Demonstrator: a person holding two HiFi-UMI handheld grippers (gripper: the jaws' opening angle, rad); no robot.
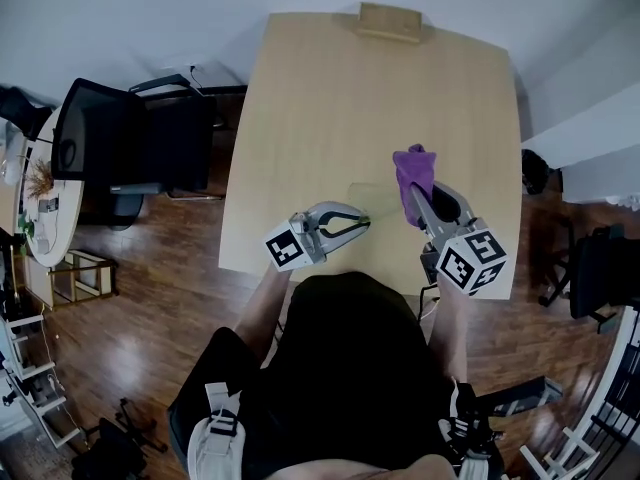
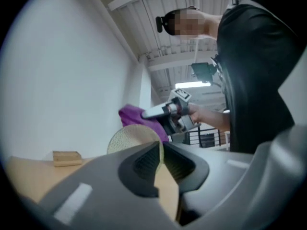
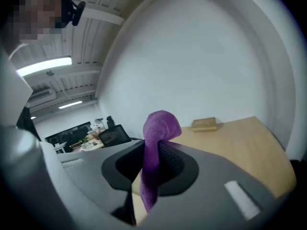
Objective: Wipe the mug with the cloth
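My left gripper [image 1: 364, 223] [image 2: 162, 150] is shut on a beige speckled mug [image 2: 130, 138], with its thin wall pinched between the jaws. From the head view the mug [image 1: 374, 203] is pale and hard to tell from the tabletop behind it. My right gripper [image 1: 420, 200] [image 3: 152, 152] is shut on a purple cloth [image 1: 413, 176] [image 3: 160, 126], which bunches above the jaws and hangs down between them. The cloth [image 2: 135, 115] sits just behind and to the right of the mug, close to it; whether they touch I cannot tell. Both grippers are held above the table's near edge.
The light wooden table [image 1: 350, 98] carries a small wooden block [image 1: 390, 20] [image 3: 205, 123] at its far edge. A black office chair [image 1: 130, 138] stands to the left of the table. A person's body fills the space below the grippers.
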